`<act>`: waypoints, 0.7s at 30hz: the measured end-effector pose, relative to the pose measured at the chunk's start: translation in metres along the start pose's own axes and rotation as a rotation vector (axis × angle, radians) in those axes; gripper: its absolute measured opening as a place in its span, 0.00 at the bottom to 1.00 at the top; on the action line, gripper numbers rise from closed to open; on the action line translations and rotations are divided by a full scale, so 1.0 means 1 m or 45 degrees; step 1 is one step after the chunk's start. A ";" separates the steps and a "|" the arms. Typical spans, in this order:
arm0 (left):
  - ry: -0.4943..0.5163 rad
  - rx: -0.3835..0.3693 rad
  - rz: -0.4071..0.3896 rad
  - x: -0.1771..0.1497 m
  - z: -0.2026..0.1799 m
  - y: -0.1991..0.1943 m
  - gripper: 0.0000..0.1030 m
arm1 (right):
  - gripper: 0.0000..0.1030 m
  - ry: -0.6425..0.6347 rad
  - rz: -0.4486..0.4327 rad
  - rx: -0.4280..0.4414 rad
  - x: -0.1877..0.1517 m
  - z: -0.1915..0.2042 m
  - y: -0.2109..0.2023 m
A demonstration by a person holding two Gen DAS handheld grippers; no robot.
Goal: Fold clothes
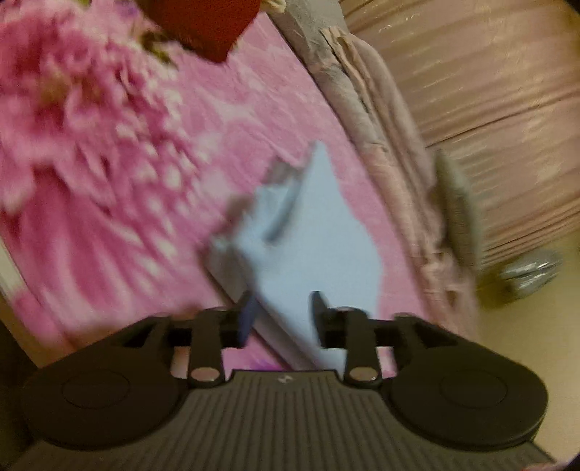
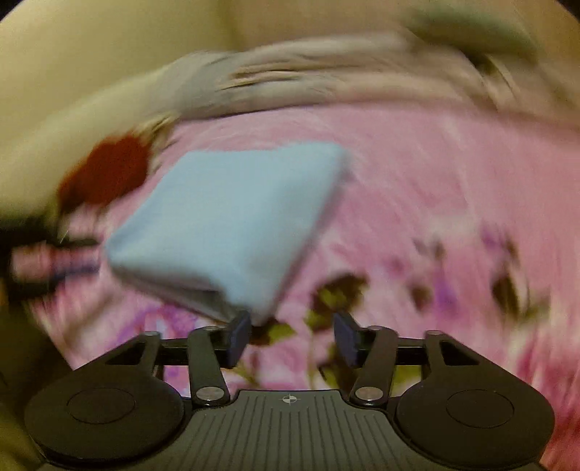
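A light blue folded garment lies on a pink floral bedspread. In the left wrist view the same blue garment lies just ahead of my left gripper, whose jaws stand open with the cloth's near edge between them; the frame is blurred, so I cannot tell if it touches. My right gripper is open and empty, its left finger close to the garment's near corner. A dark red cloth lies beyond the blue one; it also shows in the left wrist view.
A crumpled beige-grey blanket runs along the bed's edge, also in the right wrist view. A pinkish curtain hangs beyond it. A silvery object lies on the cream floor. Both views are motion-blurred.
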State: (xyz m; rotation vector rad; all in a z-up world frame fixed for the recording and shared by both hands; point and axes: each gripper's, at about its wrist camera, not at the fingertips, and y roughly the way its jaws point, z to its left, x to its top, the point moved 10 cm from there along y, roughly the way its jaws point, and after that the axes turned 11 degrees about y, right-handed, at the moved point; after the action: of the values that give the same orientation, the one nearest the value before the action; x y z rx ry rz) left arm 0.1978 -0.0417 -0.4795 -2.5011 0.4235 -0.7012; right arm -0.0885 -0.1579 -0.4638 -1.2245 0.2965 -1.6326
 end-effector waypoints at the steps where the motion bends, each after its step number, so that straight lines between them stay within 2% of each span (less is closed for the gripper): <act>1: -0.013 0.003 0.000 -0.005 -0.002 0.005 0.38 | 0.55 0.107 0.007 0.017 0.002 -0.010 -0.002; 4: -0.039 0.041 -0.002 -0.020 -0.007 0.023 0.40 | 0.55 0.353 0.016 0.063 0.009 -0.033 -0.009; 9: -0.070 0.103 -0.006 -0.039 -0.013 0.056 0.42 | 0.56 0.452 -0.001 0.081 0.023 -0.048 -0.021; 12: -0.052 0.133 -0.066 -0.043 -0.019 0.066 0.43 | 0.60 0.483 -0.009 0.064 0.024 -0.055 -0.021; 13: -0.056 0.132 -0.078 -0.043 -0.019 0.068 0.39 | 0.61 0.495 -0.007 0.062 0.023 -0.057 -0.020; 14: -0.061 0.128 -0.087 -0.042 -0.020 0.070 0.27 | 0.61 0.505 -0.004 0.063 0.019 -0.058 -0.020; 17: -0.067 0.084 -0.070 -0.036 -0.017 0.067 0.13 | 0.61 0.510 0.003 0.076 0.016 -0.057 -0.020; 21: -0.053 0.005 -0.006 -0.016 -0.011 0.047 0.10 | 0.61 0.499 0.029 0.108 0.021 -0.051 -0.018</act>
State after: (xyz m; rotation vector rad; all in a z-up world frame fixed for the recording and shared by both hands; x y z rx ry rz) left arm 0.1712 -0.0786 -0.5030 -2.5089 0.4006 -0.6498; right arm -0.1400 -0.1853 -0.4628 -0.8288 0.4773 -1.8404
